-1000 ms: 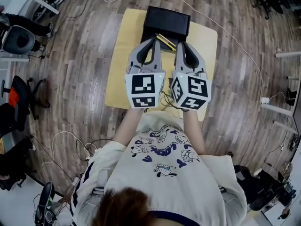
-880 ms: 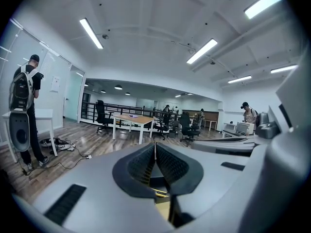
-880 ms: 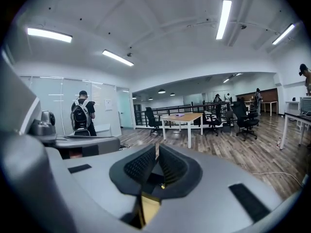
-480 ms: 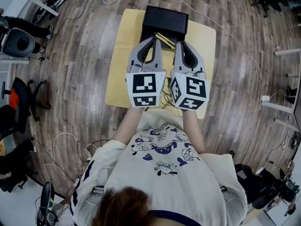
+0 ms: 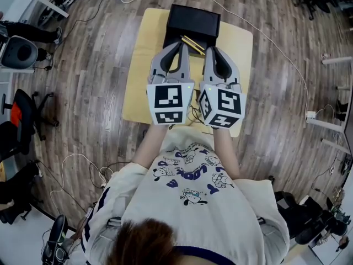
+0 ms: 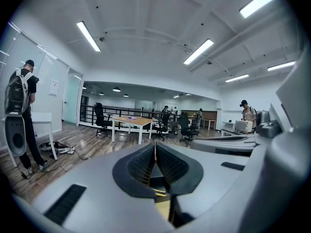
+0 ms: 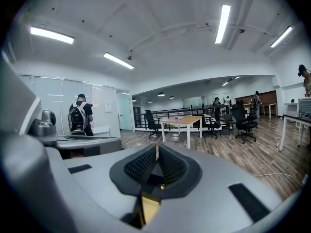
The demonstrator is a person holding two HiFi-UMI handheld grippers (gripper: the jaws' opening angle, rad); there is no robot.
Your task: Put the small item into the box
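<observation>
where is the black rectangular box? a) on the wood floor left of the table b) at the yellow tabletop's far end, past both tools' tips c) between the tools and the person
b: the black rectangular box sits at the far end of the pale yellow tabletop, just beyond the left tool and right tool.

A black office chair stands on wooden floor.

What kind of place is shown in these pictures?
Probably an open-plan office or lab: office chairs beside a wooden desk, ceiling strip lights, and cables lying on the wood floor.
</observation>
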